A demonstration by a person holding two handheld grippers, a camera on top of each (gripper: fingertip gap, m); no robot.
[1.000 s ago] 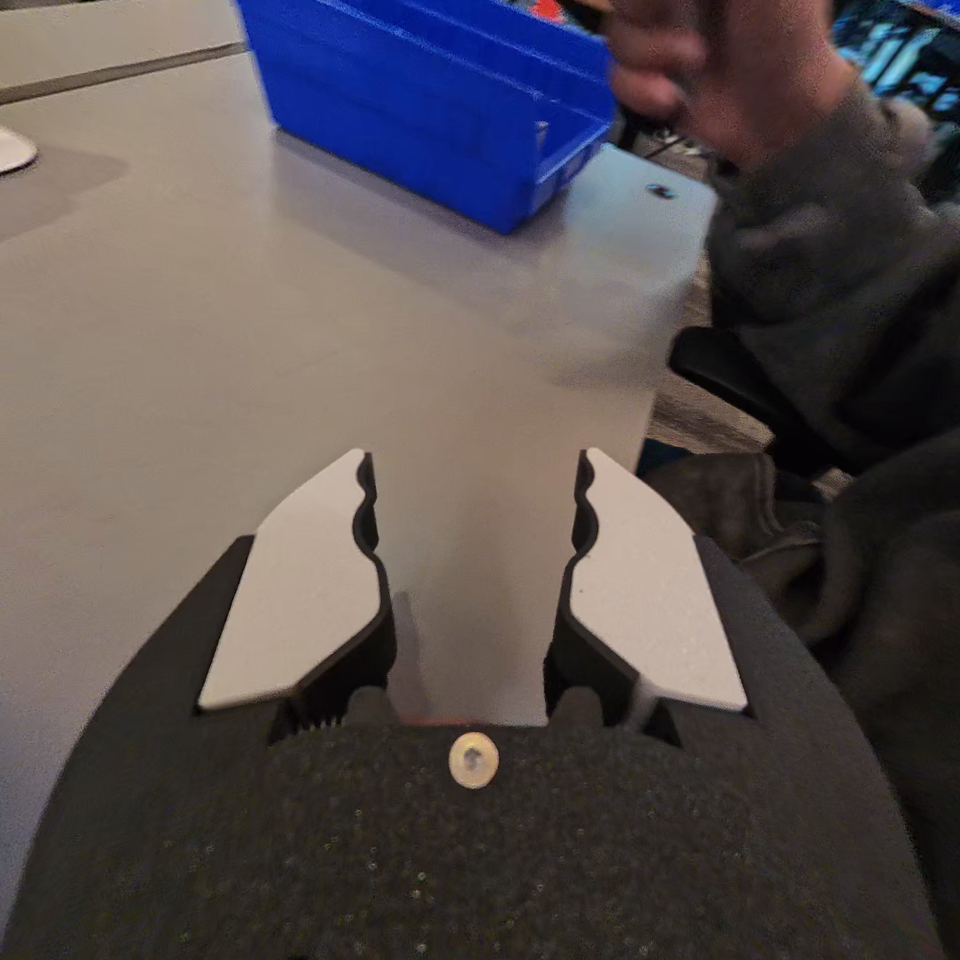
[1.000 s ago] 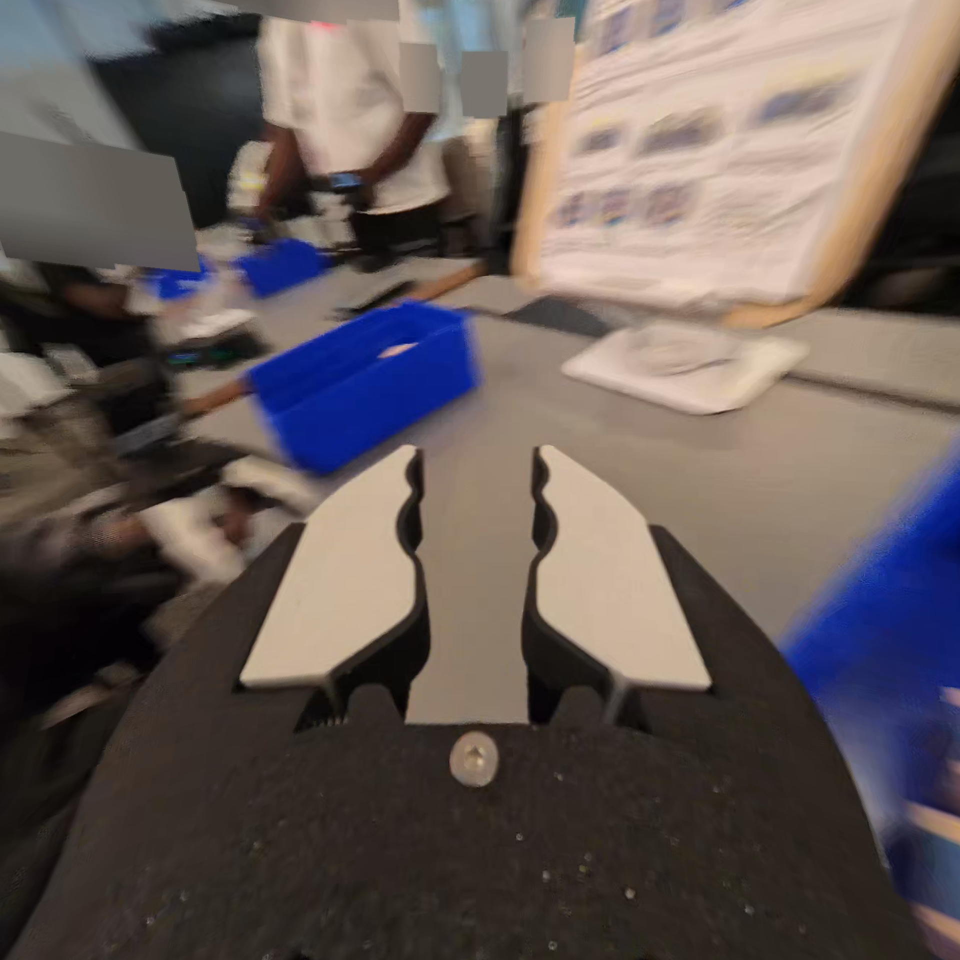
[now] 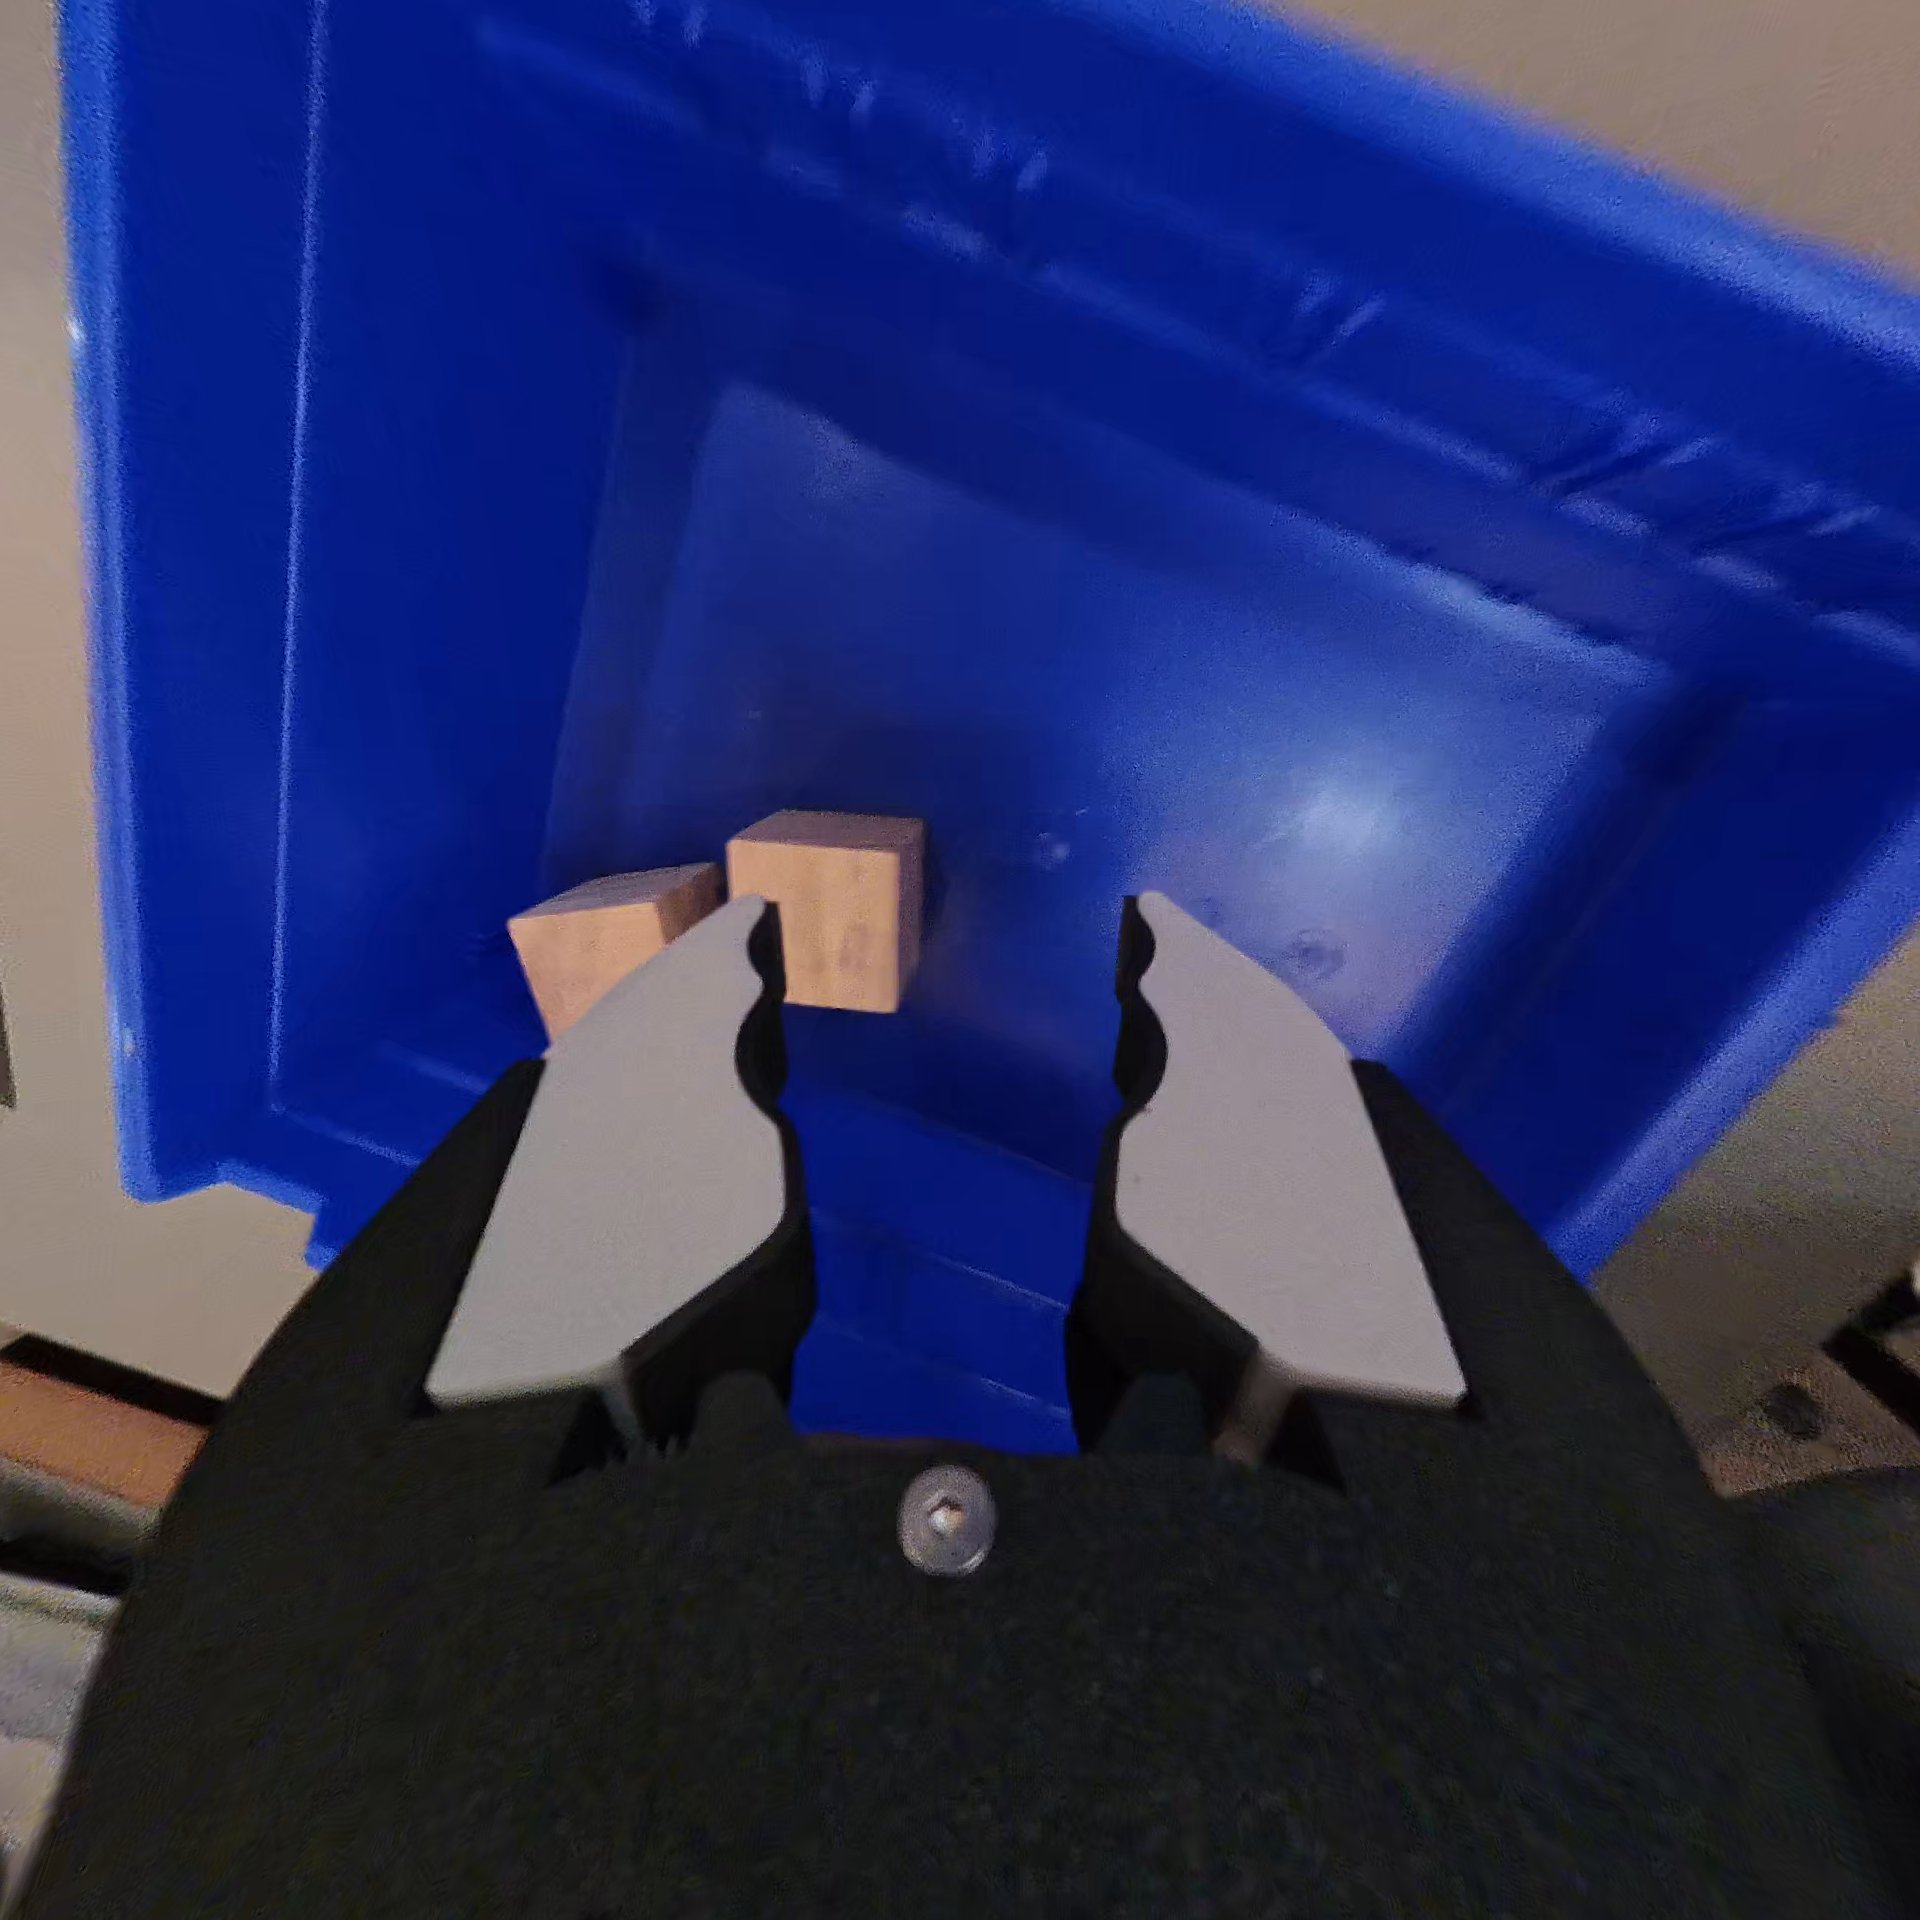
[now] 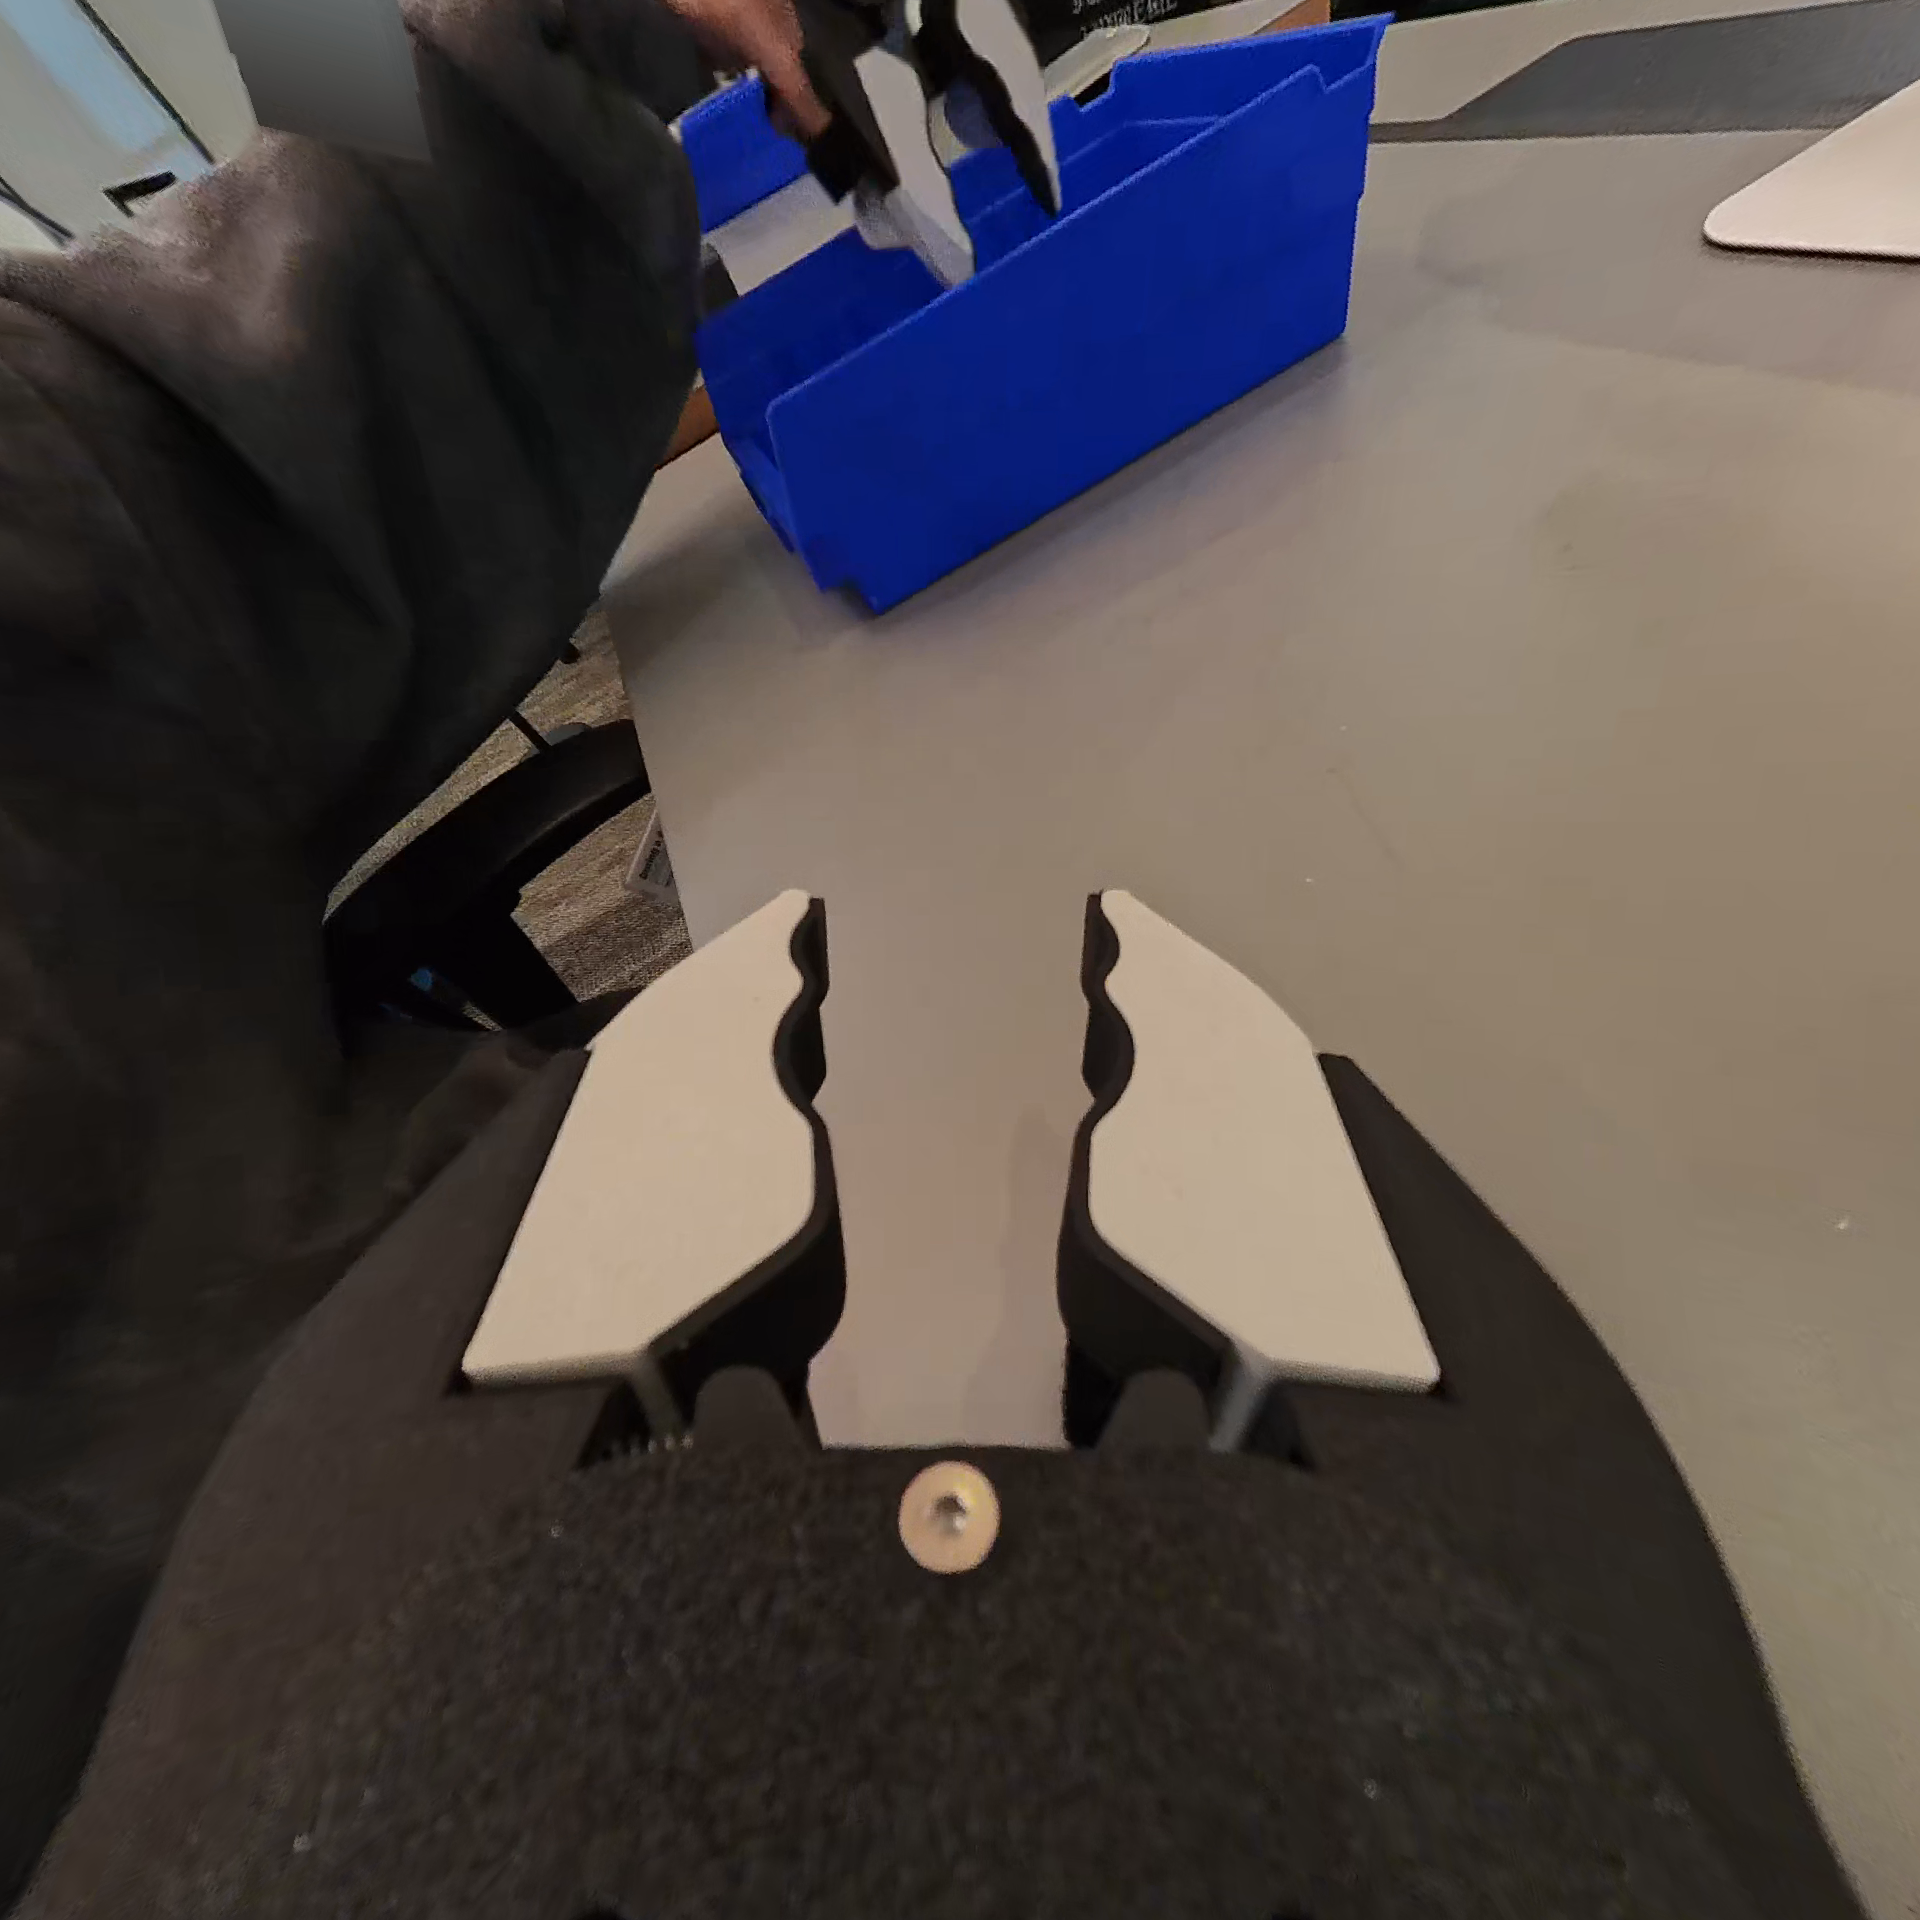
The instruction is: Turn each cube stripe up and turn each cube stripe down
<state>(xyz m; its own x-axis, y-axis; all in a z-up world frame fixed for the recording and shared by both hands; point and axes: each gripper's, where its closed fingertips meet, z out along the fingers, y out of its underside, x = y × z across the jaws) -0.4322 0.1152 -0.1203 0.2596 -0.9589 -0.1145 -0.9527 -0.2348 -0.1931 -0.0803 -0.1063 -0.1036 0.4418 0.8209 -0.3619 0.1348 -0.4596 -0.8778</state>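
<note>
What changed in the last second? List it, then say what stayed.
The left tool moved from over bare table to above the blue bin, pointing down at two wooden cubes. The right tool swung round to face the table and bin. Unchanged: both tools open and empty, nothing gripped.

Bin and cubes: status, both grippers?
Left gripper open, over bin, empty. Two cubes on bin floor, touching, no stripe visible. Right gripper open, empty, over table. Nothing blocking.

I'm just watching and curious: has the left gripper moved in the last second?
Yes. The left gripper has swung over the blue bin and now looks down into it at two wooden cubes, open.
</note>
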